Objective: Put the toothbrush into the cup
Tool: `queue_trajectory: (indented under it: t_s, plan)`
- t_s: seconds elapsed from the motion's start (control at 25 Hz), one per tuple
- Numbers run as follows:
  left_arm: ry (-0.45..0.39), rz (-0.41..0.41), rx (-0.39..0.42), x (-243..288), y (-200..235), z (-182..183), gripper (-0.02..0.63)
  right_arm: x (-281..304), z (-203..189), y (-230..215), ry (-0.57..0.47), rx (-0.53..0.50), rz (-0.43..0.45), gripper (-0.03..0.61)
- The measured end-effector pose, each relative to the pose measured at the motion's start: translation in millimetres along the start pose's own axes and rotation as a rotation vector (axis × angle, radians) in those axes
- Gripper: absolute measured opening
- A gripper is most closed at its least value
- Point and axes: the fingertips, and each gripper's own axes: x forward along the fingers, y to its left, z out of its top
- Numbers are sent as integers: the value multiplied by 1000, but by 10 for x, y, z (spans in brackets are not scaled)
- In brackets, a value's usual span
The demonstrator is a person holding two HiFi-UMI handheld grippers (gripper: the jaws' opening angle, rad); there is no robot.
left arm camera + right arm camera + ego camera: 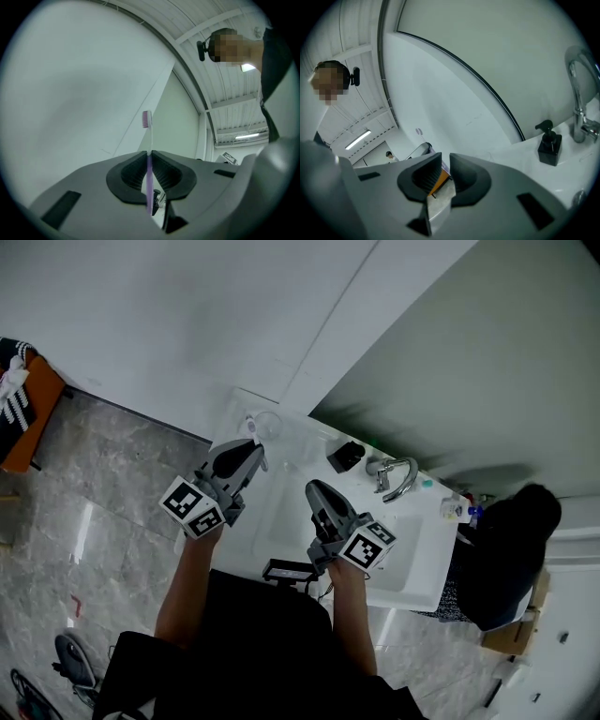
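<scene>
Toothbrush (149,180) in your left gripper (150,157), cup (266,425) at the basin's (412,554) far left corner.
You have the toothbrush pinched between the closed jaws: lilac handle, pale neck, pinkish bristle head sticking out past the jaw tips. The cup is clear, stands upright on the white ledge by the wall, near your gripper's tip.

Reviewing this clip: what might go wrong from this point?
The left claw grips the toothbrush by its thin handle alone, so it may swivel or slip. The clear cup stands free with the right claw away from it; a bump from the brush might tip it.
</scene>
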Motion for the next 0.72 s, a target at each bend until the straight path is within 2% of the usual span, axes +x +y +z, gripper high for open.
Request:
queue_trajectory:
  t_s: [0.44,0.72]
  plan:
    - [-28,5,-64,67,450,-40,40,165,-67,22,7,-11,-80,49]
    - [-43,41,-54,140,593,-132,40,254,-79,-52,8,10,-57,51]
